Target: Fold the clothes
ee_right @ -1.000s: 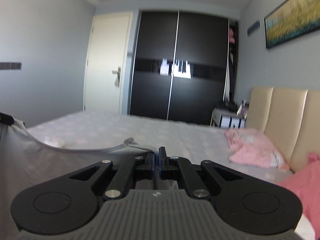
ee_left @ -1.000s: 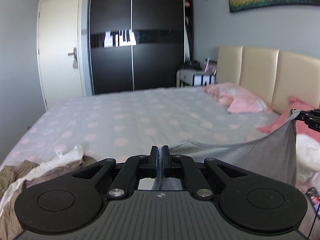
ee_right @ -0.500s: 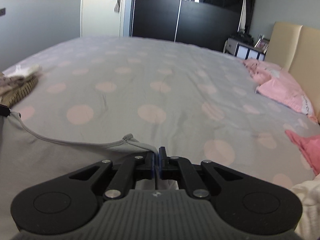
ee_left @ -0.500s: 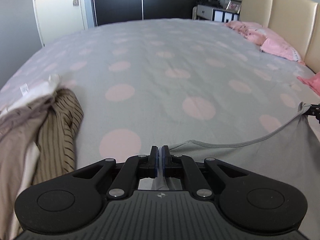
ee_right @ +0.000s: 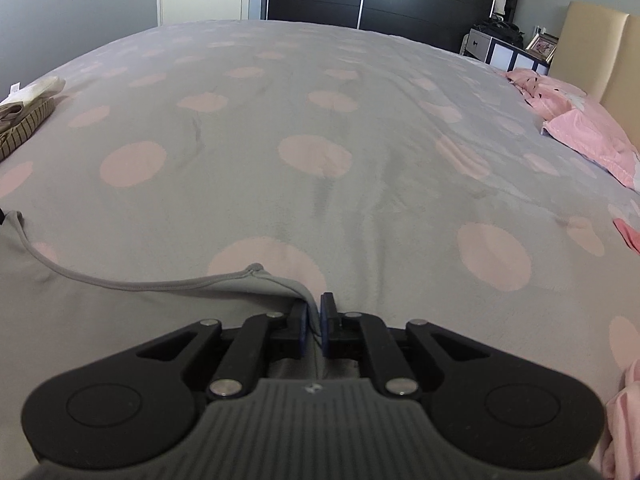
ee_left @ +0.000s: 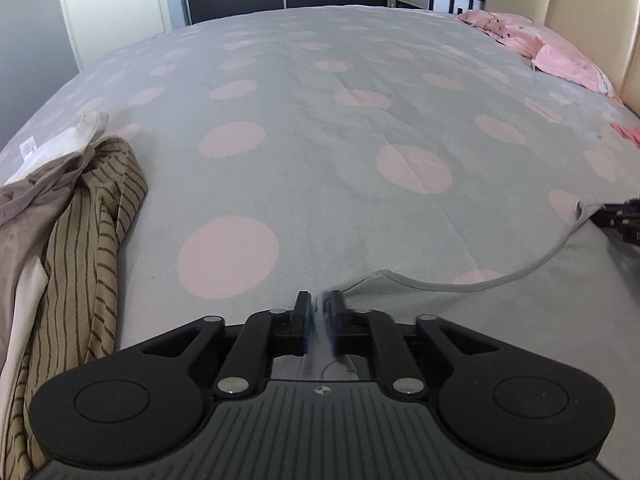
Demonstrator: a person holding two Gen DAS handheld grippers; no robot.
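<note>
The plain grey fabric garment (ee_left: 500, 320) lies spread on the bed between both hand-held grippers: left hand-held gripper (ee_left: 319, 322) and right hand-held gripper (ee_right: 314, 322) have just been opening, jaws slightly apart, each with a shoulder corner loose between them, neckline running frame-wide.

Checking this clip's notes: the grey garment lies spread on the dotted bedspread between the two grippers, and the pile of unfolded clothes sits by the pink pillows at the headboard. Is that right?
Not quite. The pile of unfolded clothes sits at the bed's left edge, far from the pink pillows, as the left wrist view shows. The grey garment does lie on the dotted bedspread between the left gripper and right gripper.

Left tool (ee_left: 319, 320) and right tool (ee_right: 314, 322) angled downward, jaws just opening, seemingly slack
</note>
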